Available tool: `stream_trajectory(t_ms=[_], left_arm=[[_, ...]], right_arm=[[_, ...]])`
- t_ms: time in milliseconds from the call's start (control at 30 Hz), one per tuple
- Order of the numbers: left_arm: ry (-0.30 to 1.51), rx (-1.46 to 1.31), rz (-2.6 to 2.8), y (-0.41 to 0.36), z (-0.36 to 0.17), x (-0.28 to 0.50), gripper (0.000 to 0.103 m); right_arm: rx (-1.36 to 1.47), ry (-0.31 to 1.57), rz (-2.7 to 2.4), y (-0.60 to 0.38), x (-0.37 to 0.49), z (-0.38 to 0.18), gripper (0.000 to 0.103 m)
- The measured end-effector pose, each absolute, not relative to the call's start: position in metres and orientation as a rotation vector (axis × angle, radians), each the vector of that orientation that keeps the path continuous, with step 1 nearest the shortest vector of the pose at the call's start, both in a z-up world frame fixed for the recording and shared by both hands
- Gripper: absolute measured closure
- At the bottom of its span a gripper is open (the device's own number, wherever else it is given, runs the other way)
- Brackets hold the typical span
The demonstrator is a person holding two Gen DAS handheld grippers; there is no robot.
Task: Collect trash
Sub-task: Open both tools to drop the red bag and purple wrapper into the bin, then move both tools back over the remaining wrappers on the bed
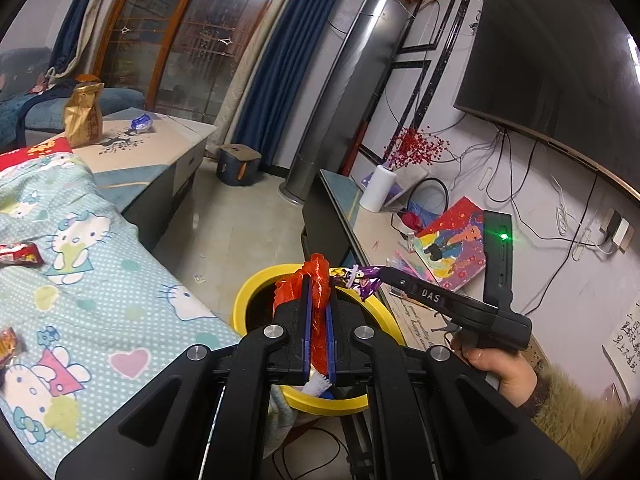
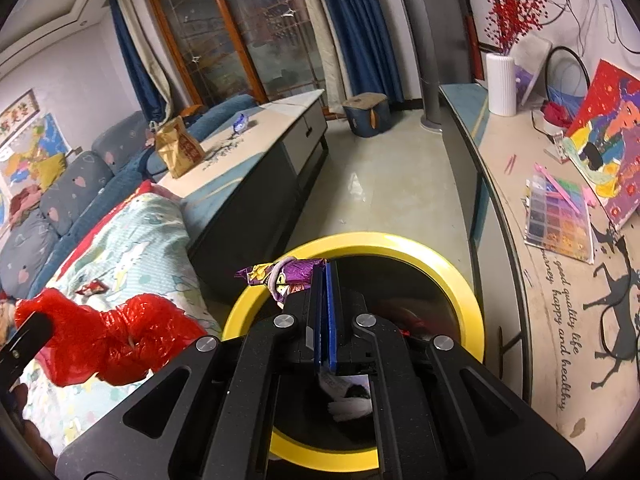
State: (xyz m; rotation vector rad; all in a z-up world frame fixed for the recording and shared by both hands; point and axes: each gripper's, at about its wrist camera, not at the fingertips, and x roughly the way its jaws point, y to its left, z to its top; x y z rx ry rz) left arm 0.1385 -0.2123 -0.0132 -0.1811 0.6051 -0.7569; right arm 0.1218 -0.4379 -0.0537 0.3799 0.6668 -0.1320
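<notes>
My left gripper point(image 1: 319, 280) is shut on a crumpled red plastic wrapper point(image 1: 318, 276) and holds it over the yellow-rimmed bin point(image 1: 252, 292). The wrapper also shows at the left of the right wrist view point(image 2: 112, 340). My right gripper point(image 2: 325, 270) is shut on a purple snack wrapper point(image 2: 284, 274) above the same bin point(image 2: 460, 280). In the left wrist view the purple wrapper point(image 1: 362, 278) hangs from the right gripper's tips. White paper trash point(image 2: 348, 400) lies inside the bin.
A Hello Kitty blanket point(image 1: 100, 264) at left carries red snack wrappers point(image 1: 20, 254). A coffee table point(image 2: 276, 120) holds a gold bag point(image 2: 180, 152) and a blue wrapper point(image 2: 241, 122). The TV bench point(image 2: 560, 300) at right holds a painting, a white vase and a bead box.
</notes>
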Motion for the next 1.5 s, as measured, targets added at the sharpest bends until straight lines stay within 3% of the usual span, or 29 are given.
stream_trajectory(t_ms=[600,733,767,800,833,900,967,1000,1133,1500], left_arm=[[0.666,-0.132,-0.82,-0.255,-0.044,0.143,0.098],[0.685,-0.111,-0.839,-0.269,-0.05,0.148,0.097],[0.696,-0.105,-0.844,-0.272,-0.052,0.149,0.096],[0.712,-0.091,-0.839,-0.276,-0.055,0.152,0.085],[0.724,-0.073,-0.819,-0.279,-0.058,0.154,0.057],[0.742,-0.084,-0.812,-0.278,-0.062,0.156,0.024],[0.737,-0.091,-0.802,-0.274,-0.062,0.156,0.018],[0.718,-0.078,-0.776,-0.27,-0.06,0.154,0.008],[0.675,-0.081,-0.736,-0.253,-0.053,0.148,0.007],[0.603,-0.094,-0.597,-0.204,-0.037,0.141,0.007]], right_arm=[[0.434,0.711,-0.176,-0.459,0.122,-0.075,0.102],[0.45,0.715,-0.189,-0.464,0.122,-0.078,0.099],[0.452,0.716,-0.19,-0.465,0.122,-0.078,0.093],[0.458,0.719,-0.194,-0.466,0.122,-0.079,0.089],[0.462,0.718,-0.198,-0.466,0.121,-0.08,0.083],[0.465,0.715,-0.203,-0.467,0.12,-0.08,0.067],[0.468,0.701,-0.209,-0.468,0.117,-0.079,0.057],[0.468,0.697,-0.21,-0.468,0.117,-0.078,0.057],[0.469,0.682,-0.204,-0.464,0.116,-0.074,0.044],[0.39,0.621,-0.079,-0.424,0.116,-0.05,0.031]])
